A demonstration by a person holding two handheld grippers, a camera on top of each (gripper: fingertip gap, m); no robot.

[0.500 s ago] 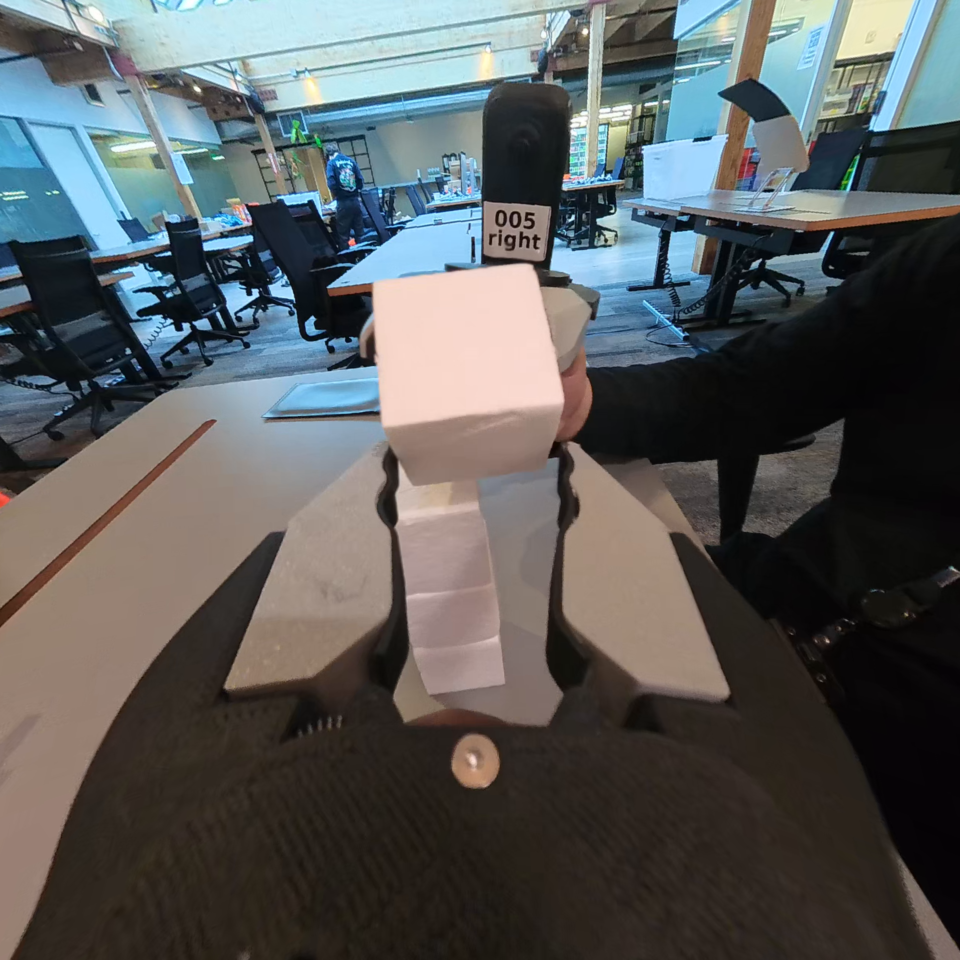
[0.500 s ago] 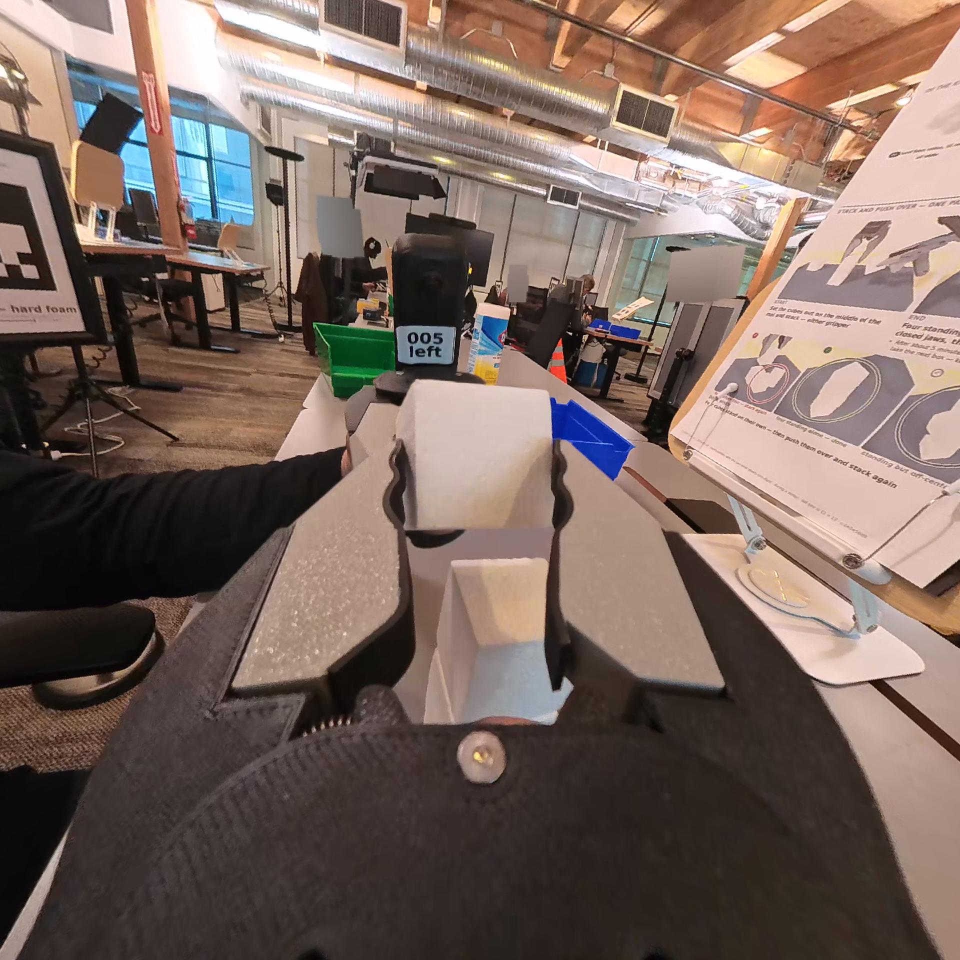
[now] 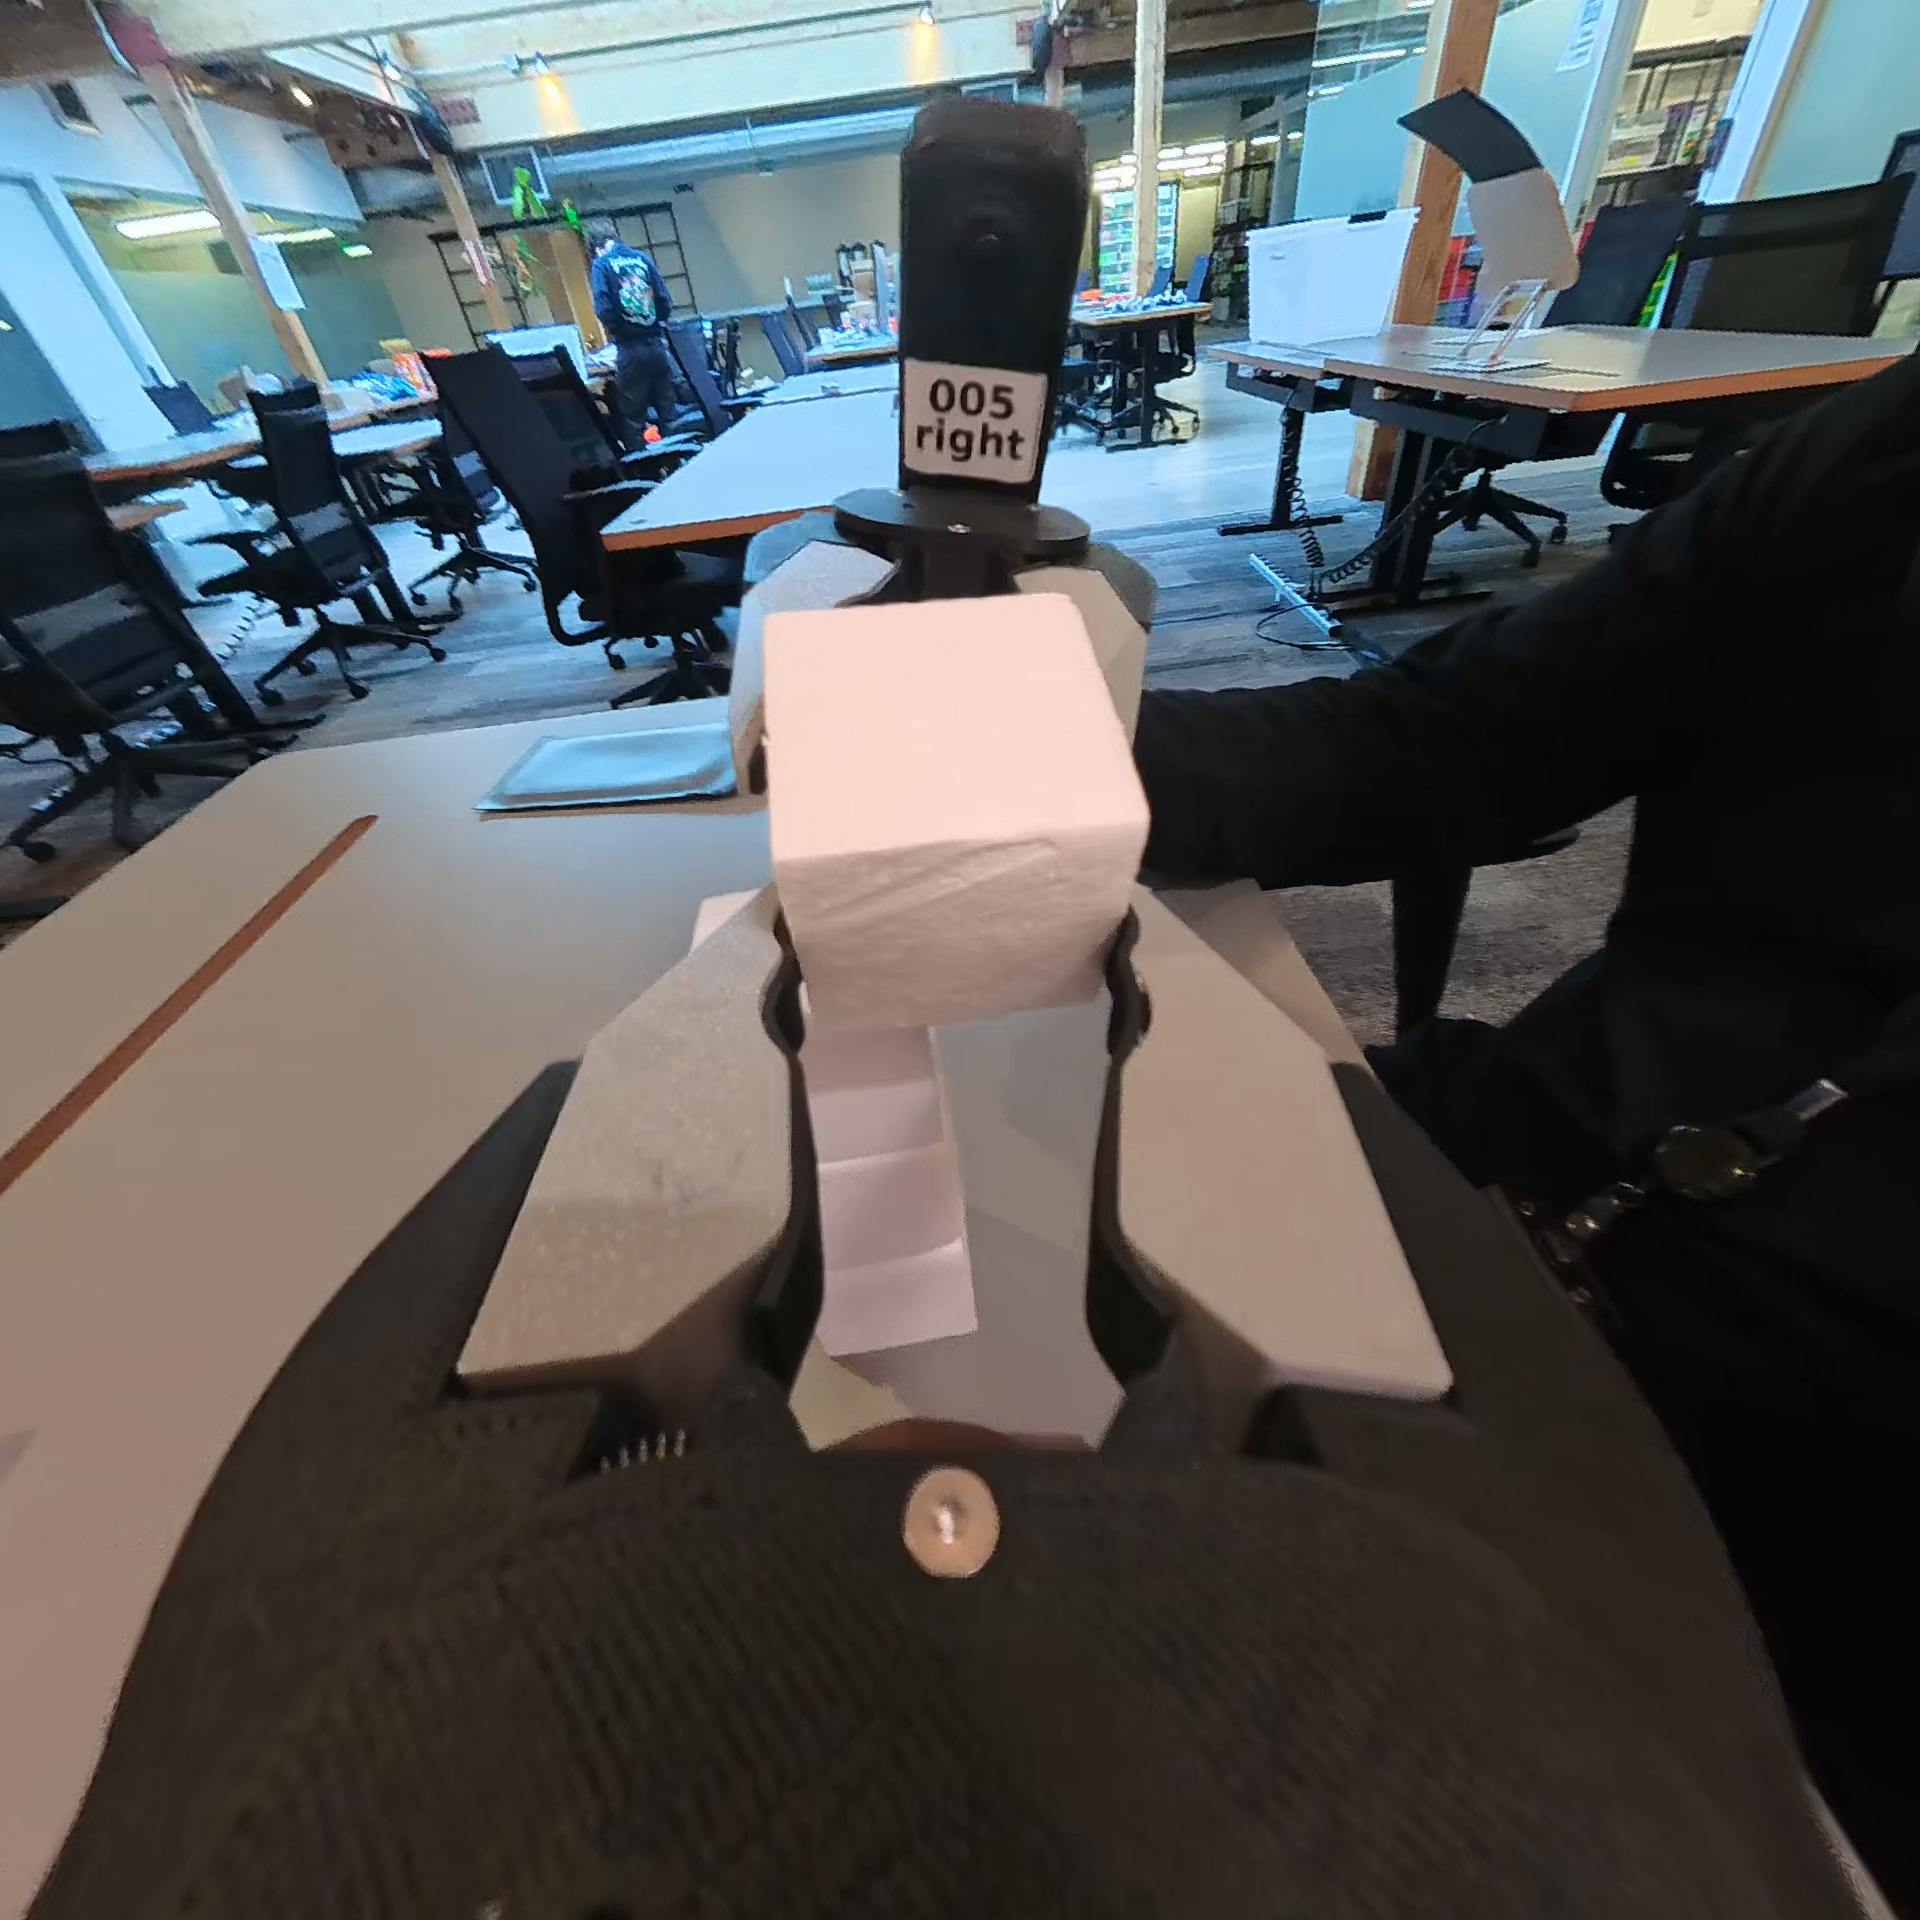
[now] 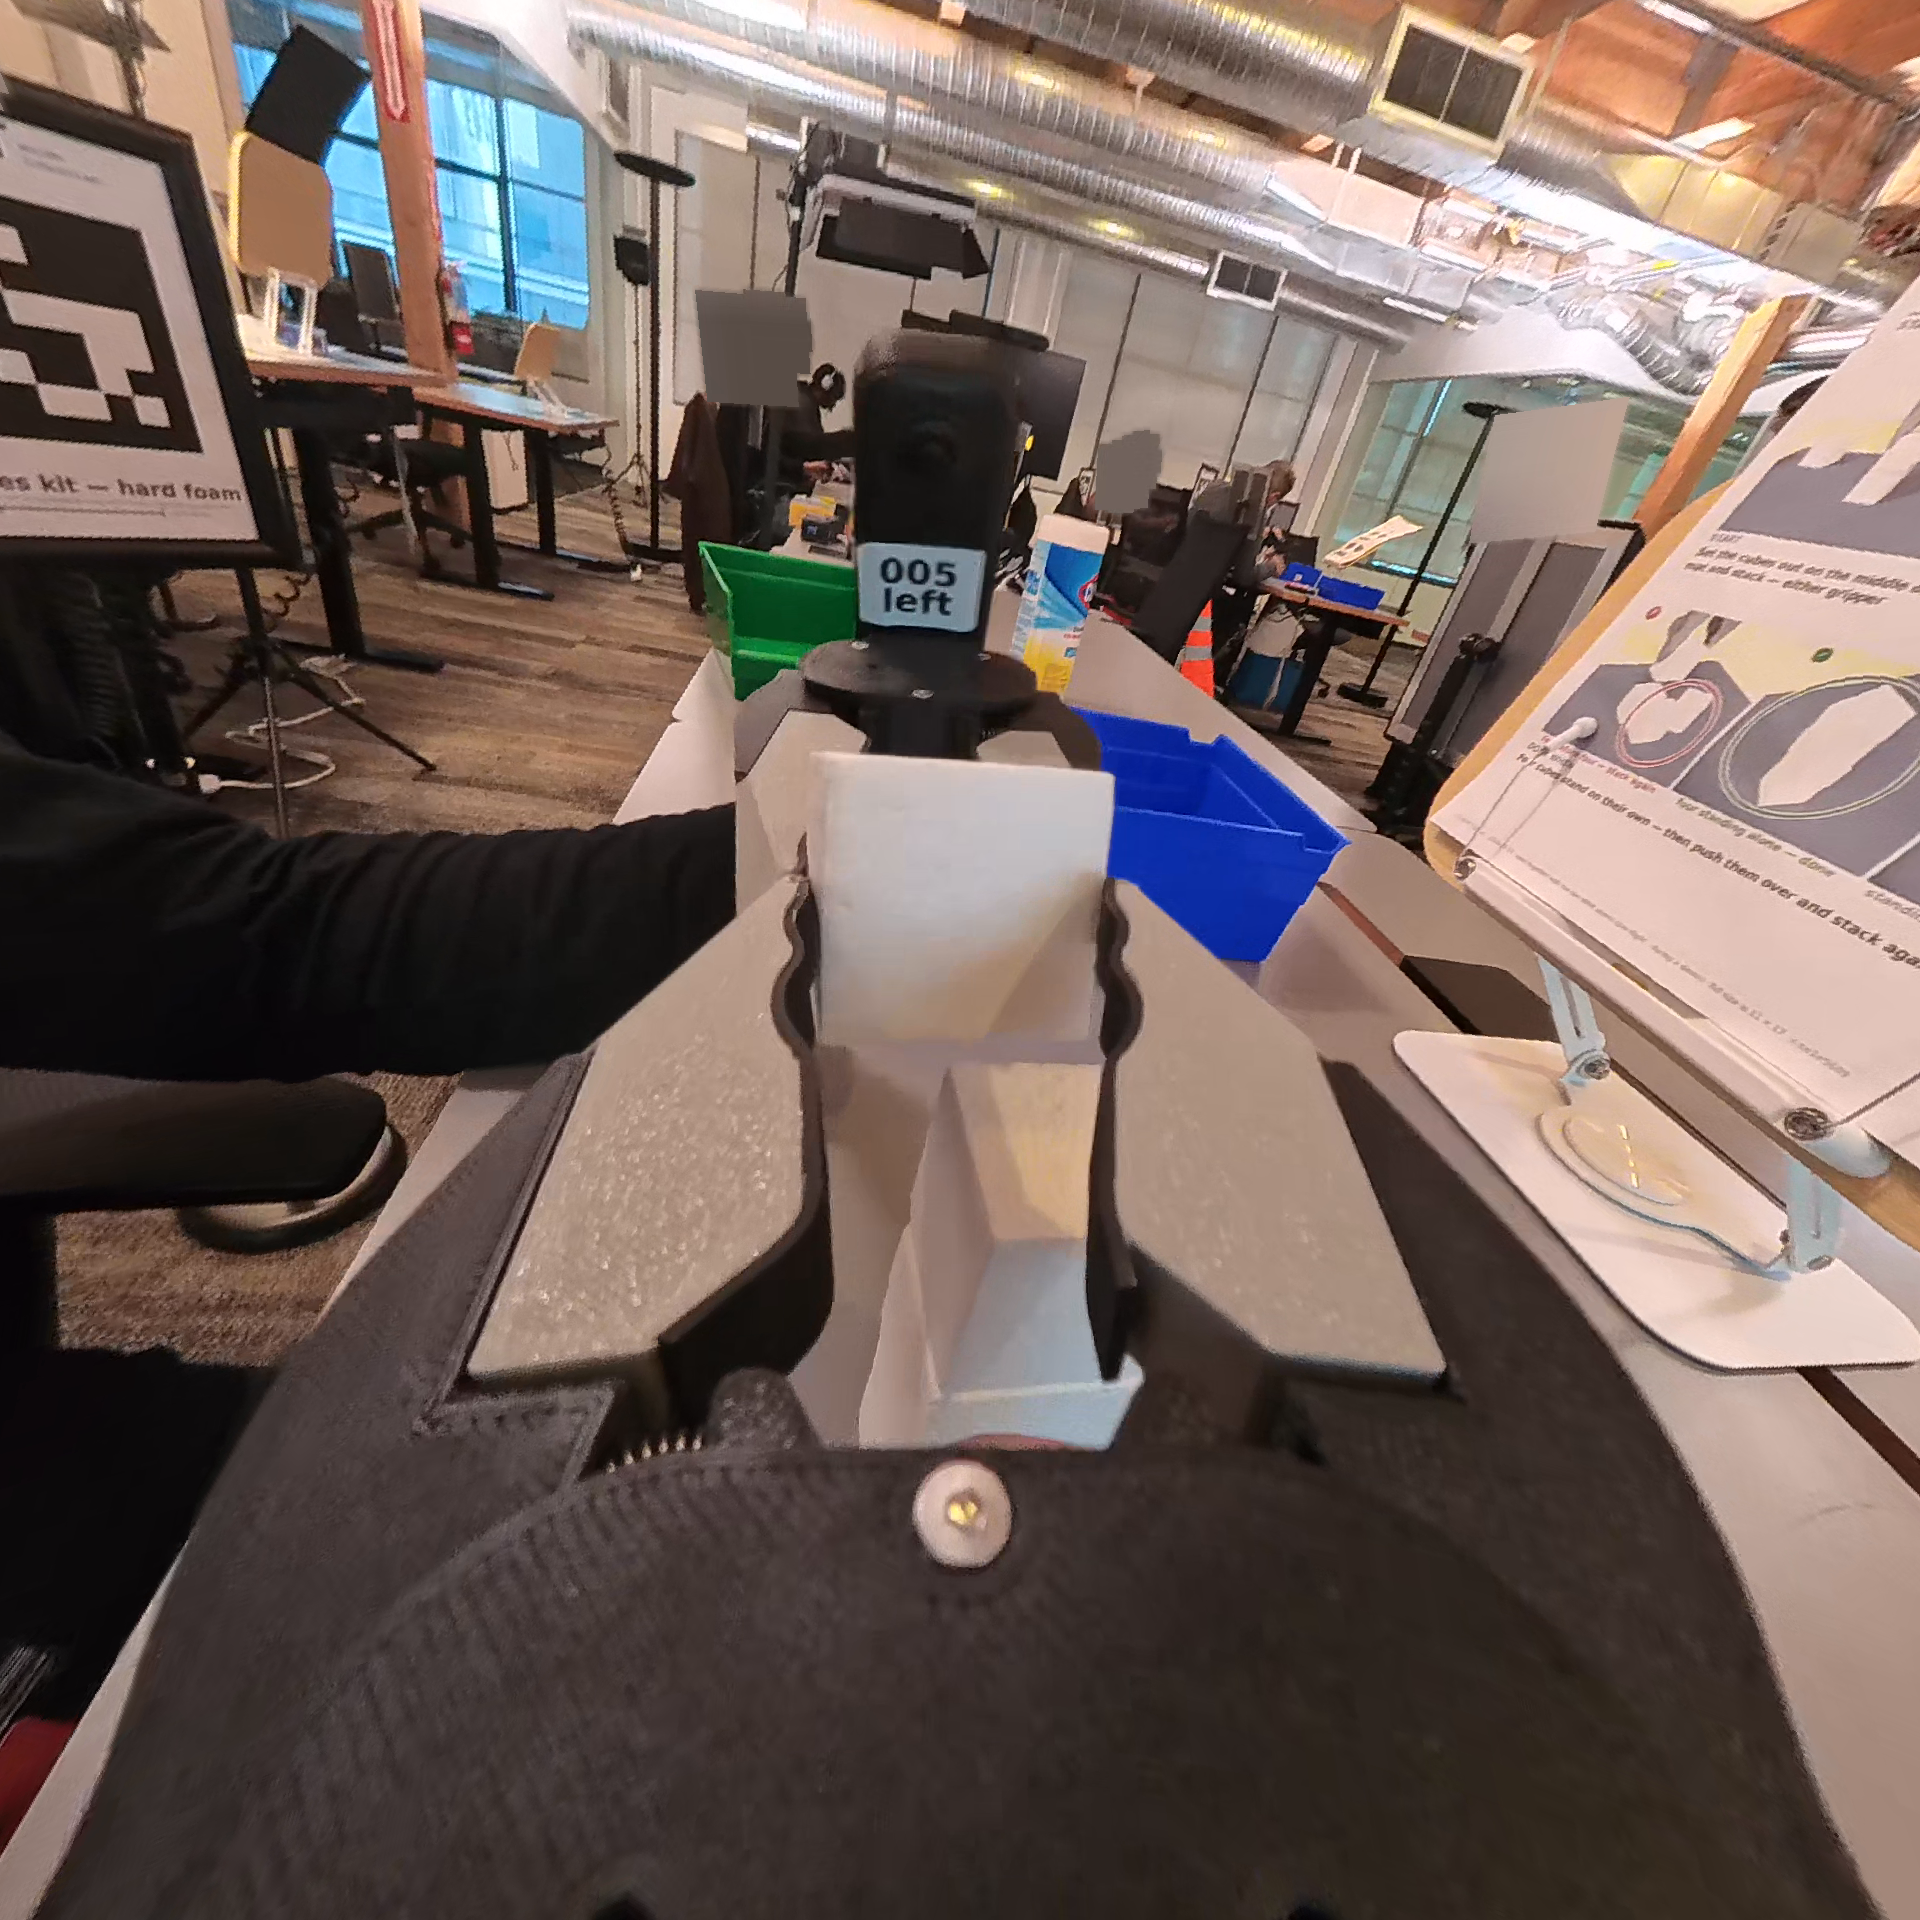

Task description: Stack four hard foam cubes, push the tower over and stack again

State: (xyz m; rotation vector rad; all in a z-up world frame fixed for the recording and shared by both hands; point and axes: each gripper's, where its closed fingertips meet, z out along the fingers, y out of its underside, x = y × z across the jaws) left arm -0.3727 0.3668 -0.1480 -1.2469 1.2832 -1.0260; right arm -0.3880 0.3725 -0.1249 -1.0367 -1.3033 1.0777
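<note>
Left claw (image 3: 956, 966) and right claw (image 4: 951, 956), from opposite sides, both pinching top block (image 3: 951, 790) above stack (image 3: 894, 1195) on table (image 3: 312, 1039).

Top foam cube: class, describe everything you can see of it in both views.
The top cube is a white block of hard-looking, finely grained foam with sharp edges and flat faces, undamaged. It is roughly level at the top of the stack of cubes on the table, slightly offset from them. The right gripper clasps its two sides. The left gripper flanks its lower corners, contact unclear.
</note>
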